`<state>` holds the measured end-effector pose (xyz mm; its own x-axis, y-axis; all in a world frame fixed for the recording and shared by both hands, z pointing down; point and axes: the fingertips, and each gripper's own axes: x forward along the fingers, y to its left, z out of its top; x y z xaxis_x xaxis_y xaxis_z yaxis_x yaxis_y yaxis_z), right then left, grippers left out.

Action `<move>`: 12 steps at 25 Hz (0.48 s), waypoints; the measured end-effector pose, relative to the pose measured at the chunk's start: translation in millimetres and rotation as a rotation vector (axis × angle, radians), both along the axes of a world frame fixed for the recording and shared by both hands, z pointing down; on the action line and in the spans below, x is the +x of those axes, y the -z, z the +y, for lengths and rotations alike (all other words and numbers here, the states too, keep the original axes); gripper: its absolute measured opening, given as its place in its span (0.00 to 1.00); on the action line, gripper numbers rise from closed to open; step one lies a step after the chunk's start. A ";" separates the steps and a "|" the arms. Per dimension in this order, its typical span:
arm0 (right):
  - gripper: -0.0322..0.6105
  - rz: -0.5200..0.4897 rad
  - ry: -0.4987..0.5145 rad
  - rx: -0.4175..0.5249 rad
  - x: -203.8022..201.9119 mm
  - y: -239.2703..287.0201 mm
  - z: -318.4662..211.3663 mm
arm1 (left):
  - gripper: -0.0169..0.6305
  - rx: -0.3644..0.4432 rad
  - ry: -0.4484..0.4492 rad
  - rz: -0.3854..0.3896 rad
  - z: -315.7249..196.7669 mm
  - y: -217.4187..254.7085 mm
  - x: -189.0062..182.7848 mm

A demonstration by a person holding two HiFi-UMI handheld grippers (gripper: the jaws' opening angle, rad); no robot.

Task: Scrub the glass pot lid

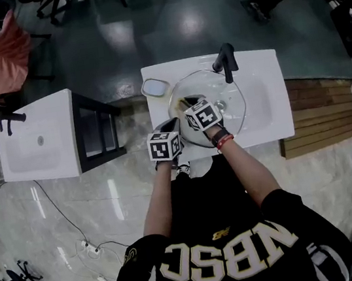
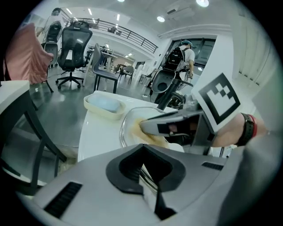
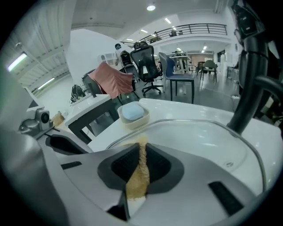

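Note:
A glass pot lid [image 1: 234, 112] lies over the basin of a white sink [image 1: 265, 69]. My left gripper [image 1: 174, 126] is at the lid's near left edge, and in the left gripper view its jaws [image 2: 143, 165] are shut on the lid's thin rim [image 2: 124, 128]. My right gripper [image 1: 188, 105] reaches over the lid's left part, shut on a yellow sponge [image 3: 138, 175] that stands on edge between the jaws [image 3: 140, 162]. The sponge's front end touches the lid [image 3: 199, 132]. From the left gripper view, the right gripper [image 2: 148, 126] presses the sponge [image 2: 135, 126] onto the glass.
A black faucet [image 1: 226, 61] stands at the back of the sink. A soap dish [image 1: 154, 87] with a pale blue bar sits at the sink's back left corner. A second white sink unit [image 1: 36, 139] stands to the left, and a wooden platform [image 1: 324, 113] to the right.

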<state>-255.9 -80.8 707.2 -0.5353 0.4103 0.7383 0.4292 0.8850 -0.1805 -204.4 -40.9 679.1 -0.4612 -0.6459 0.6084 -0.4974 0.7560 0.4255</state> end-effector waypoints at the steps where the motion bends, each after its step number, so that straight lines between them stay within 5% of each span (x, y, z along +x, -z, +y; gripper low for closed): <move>1: 0.13 -0.008 0.002 0.000 -6.1 -2.2 0.0 | 0.05 -0.001 -0.002 0.001 0.3 -0.2 0.4; 12: 0.13 -0.120 -0.133 0.137 -54.5 7.9 -51.1 | 0.05 -0.013 -0.018 0.004 1.3 0.1 1.6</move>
